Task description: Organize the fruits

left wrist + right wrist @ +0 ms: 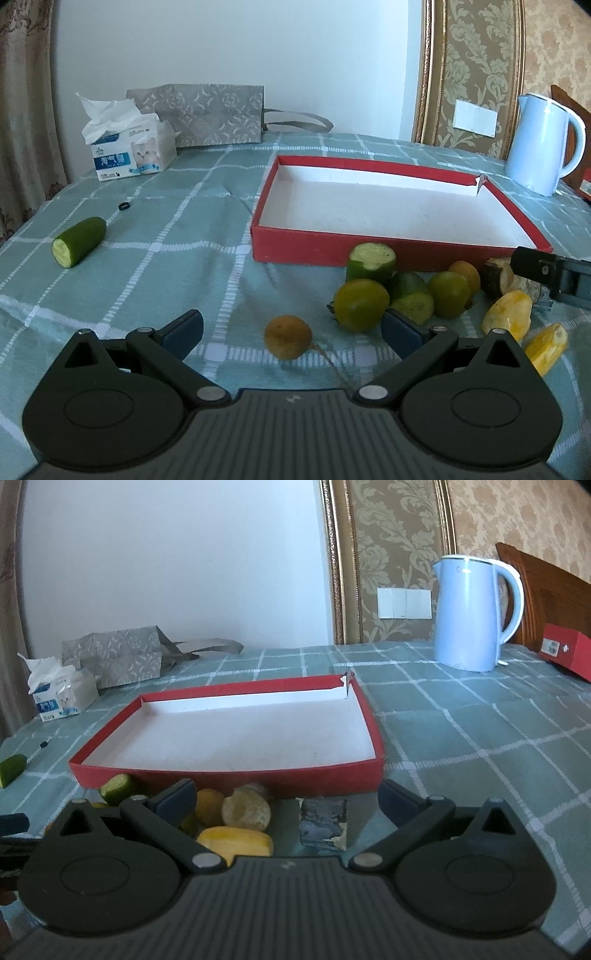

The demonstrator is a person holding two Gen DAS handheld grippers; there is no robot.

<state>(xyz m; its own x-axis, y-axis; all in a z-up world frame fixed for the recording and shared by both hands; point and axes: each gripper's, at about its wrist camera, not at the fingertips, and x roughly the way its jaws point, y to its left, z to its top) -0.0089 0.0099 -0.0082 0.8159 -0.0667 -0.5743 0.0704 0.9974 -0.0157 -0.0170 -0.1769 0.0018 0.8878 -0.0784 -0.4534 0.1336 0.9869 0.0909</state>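
The left gripper point(291, 328) stood wide and empty around a small brownish-yellow fruit point(288, 336) on the table point(147, 266) near the red tray point(369, 249); light, round, likely rolling, best pinched across its middle.

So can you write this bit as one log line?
left gripper: open, over small brown fruit | right gripper: open | red box: empty

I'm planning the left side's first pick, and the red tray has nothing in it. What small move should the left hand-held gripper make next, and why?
Probably ease the left hand-held gripper forward and down around the small brown round fruit. Its jaws are open, the fruit lies on the tablecloth between the fingers, apart from the pile, and the red tray sits just beyond.
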